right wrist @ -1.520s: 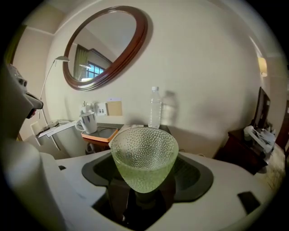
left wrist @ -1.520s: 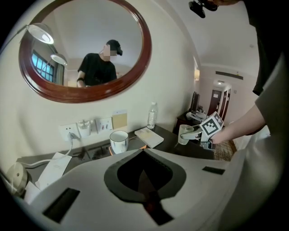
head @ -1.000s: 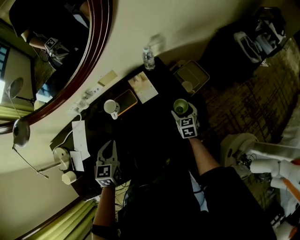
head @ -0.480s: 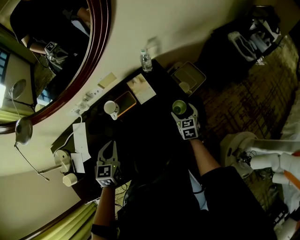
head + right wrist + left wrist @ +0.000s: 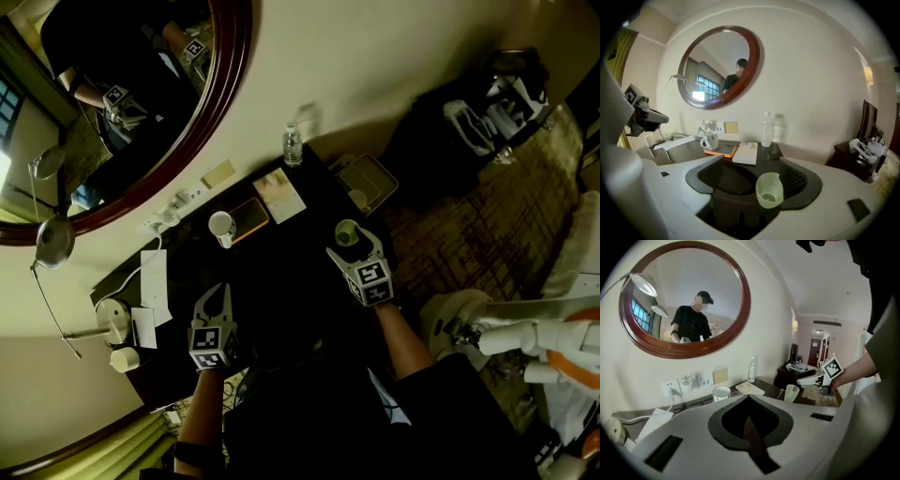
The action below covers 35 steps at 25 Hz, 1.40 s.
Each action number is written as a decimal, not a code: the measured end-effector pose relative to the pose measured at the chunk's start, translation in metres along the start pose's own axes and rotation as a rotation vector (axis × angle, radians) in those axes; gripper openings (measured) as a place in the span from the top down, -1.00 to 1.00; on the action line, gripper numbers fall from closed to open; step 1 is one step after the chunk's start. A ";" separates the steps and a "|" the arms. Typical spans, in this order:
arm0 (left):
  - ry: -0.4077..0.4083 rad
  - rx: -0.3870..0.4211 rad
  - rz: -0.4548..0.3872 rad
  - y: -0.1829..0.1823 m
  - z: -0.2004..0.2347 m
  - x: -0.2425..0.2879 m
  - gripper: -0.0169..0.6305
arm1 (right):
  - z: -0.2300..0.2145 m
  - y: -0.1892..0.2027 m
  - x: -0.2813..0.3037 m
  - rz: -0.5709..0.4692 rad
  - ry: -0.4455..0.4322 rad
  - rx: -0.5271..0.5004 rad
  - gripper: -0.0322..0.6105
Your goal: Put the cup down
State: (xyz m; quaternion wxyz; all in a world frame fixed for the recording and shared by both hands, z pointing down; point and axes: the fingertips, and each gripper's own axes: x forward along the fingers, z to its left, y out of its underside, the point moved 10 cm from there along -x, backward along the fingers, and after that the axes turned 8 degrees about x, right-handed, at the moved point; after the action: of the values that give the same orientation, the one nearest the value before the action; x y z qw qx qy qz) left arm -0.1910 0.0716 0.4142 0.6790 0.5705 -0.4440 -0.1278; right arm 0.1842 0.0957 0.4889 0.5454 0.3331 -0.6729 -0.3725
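A pale green cup [image 5: 346, 232] stands upright on the dark table [image 5: 281, 272], near its right end. My right gripper [image 5: 353, 246] is just behind it. Its jaws are closing, with the cup at their tips. In the right gripper view the cup [image 5: 769, 190] is nearer the right jaw, and the pads do not press on it. The left gripper view shows the cup [image 5: 791, 393] standing free below the right gripper [image 5: 808, 378]. My left gripper [image 5: 214, 302] hovers over the table's near left part, shut and empty [image 5: 749, 399].
A white mug [image 5: 221, 225] stands beside an orange-edged tablet [image 5: 251, 211]. Further back are a pale book [image 5: 279, 187] and a water bottle [image 5: 292, 146] against the wall. A tray [image 5: 367, 181] sits at the back right. A round mirror [image 5: 187, 112] hangs above, and a lamp [image 5: 52, 244] stands at the left.
My right gripper has drawn back a little from the green cup, which stays standing on the table. The left gripper has not moved. The head view has shifted slightly.
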 end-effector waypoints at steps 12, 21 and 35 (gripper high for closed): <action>-0.040 -0.023 -0.055 0.017 0.018 -0.016 0.93 | 0.087 -0.049 -0.013 -0.095 -0.275 -0.067 0.80; -0.056 -0.032 -0.052 0.026 0.027 -0.031 0.93 | 0.131 -0.052 -0.007 -0.062 -0.399 -0.095 0.86; -0.008 0.010 -0.030 0.040 0.058 -0.012 0.80 | 0.142 -0.031 -0.003 -0.023 -0.422 -0.076 0.86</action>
State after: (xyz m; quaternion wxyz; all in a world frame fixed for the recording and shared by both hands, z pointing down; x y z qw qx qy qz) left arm -0.2544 0.0536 0.4415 0.6725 0.5800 -0.4385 -0.1382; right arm 0.0469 0.1022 0.4422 0.4001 0.2345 -0.7538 -0.4655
